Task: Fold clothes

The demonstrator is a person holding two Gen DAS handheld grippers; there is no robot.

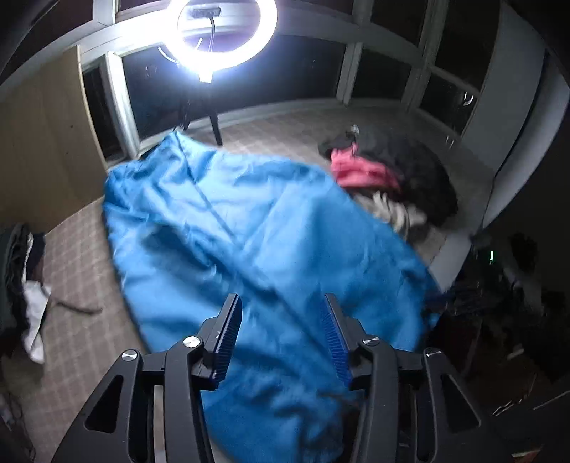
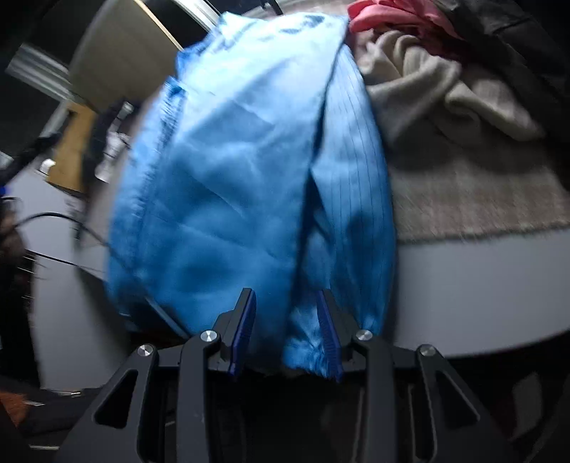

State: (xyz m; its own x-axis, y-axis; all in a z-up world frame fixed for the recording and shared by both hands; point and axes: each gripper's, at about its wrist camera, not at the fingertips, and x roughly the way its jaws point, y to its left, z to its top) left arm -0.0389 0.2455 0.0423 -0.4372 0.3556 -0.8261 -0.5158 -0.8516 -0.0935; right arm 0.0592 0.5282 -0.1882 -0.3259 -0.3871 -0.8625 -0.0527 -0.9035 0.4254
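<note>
A bed [image 1: 78, 249] with a checked beige cover fills the scene, and everything here is placed from it. Across its middle lies the blue garment [image 1: 249, 231], the largest thing on it, spread and rumpled, with one end hanging over the near edge of the bed; the right wrist view shows that overhanging part [image 2: 221, 185] with a long fold running down it.

At the far right corner of the bed sits a pile of clothes [image 1: 399, 178]: dark pieces, a pink one on top and a pale one at its near side, just beside the blue garment's edge. On the bed's left side lies a smaller heap of dark and white clothes [image 1: 28, 285]. Beyond the far edge of the bed stands a lit ring light [image 1: 228, 32] in front of dark windows.

The left gripper [image 1: 281, 306] hovers over the near end of the blue garment, its jaws spread, the cloth showing in the gap between them but not pinched. The right gripper [image 2: 285, 302] faces the hanging cloth, jaws also spread, with the lower hem lying between them; whether it touches the pads is blurred.
</note>
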